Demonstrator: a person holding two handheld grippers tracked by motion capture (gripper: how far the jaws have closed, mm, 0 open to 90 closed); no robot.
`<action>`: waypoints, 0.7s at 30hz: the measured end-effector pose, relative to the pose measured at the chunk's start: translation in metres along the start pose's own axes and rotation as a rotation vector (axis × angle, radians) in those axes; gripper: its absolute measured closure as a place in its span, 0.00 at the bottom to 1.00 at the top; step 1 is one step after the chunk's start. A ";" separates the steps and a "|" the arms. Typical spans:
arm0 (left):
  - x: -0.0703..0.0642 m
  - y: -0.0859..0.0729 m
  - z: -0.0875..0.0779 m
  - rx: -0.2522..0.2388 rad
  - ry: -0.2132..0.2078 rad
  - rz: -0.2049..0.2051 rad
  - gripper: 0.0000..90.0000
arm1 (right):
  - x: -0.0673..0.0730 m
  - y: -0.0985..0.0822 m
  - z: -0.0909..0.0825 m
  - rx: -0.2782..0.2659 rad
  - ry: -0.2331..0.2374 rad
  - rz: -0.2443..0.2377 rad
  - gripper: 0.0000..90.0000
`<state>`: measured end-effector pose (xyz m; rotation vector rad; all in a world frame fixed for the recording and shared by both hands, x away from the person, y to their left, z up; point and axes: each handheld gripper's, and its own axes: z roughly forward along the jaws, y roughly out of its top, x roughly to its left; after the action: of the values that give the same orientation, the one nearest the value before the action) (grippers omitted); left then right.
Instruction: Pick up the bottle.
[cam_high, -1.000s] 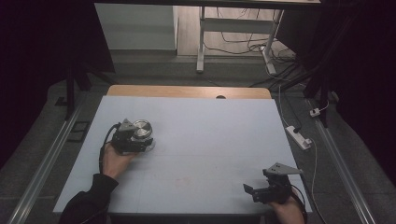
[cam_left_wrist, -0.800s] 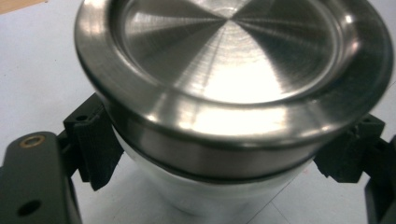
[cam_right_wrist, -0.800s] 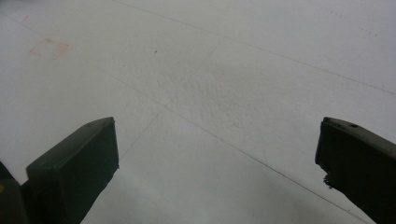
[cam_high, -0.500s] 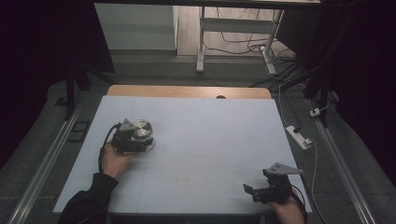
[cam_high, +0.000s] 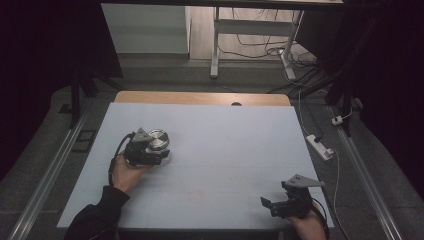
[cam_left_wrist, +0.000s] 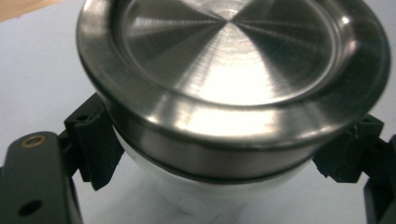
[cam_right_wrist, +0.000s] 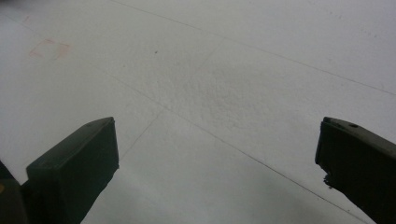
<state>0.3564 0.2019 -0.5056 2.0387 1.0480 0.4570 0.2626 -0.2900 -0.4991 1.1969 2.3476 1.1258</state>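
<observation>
- Left hand-held gripper (cam_high: 159, 152) sits on the left half of the pale bench (cam_high: 235, 150), held by a hand (cam_high: 126, 172) in a dark sleeve (cam_high: 95, 217).
- Jaws of that gripper stand on either side of a round container with a brushed steel lid (cam_left_wrist: 233, 60); in the left gripper view, black pads (cam_left_wrist: 93, 140) press against the white body (cam_left_wrist: 187, 196) just under the lid's rim, clamped on it.
- Container (cam_high: 158, 140) stands upright on the bench, well apart from the right side.
- Right hand-held gripper (cam_high: 270, 205) rests near the bench's front right corner, held by the other hand (cam_high: 307, 227), grey three-cornered plate (cam_high: 302, 181) on top.
- In the right gripper view, jaws spread wide apart with nothing between them but the bare bench surface (cam_right_wrist: 219, 93), marked by thin lines and a faint reddish smudge (cam_right_wrist: 49, 48).
- Beyond the bench: a wooden strip (cam_high: 200, 98) along the far edge, a white power strip (cam_high: 320, 146) on the floor to the right.
</observation>
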 end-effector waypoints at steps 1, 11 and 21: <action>-0.005 0.002 0.001 0.000 -0.012 0.011 0.17 | 0.000 0.000 0.000 0.000 0.000 0.001 0.00; -0.029 0.012 0.002 -0.004 -0.074 0.074 0.18 | 0.000 0.000 0.000 0.001 0.001 -0.001 0.00; -0.057 0.022 0.005 -0.007 -0.144 0.131 0.18 | 0.000 0.000 0.000 0.002 0.003 -0.001 0.00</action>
<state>0.3369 0.1459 -0.4899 2.1082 0.8292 0.3744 0.2626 -0.2899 -0.4992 1.1950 2.3516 1.1260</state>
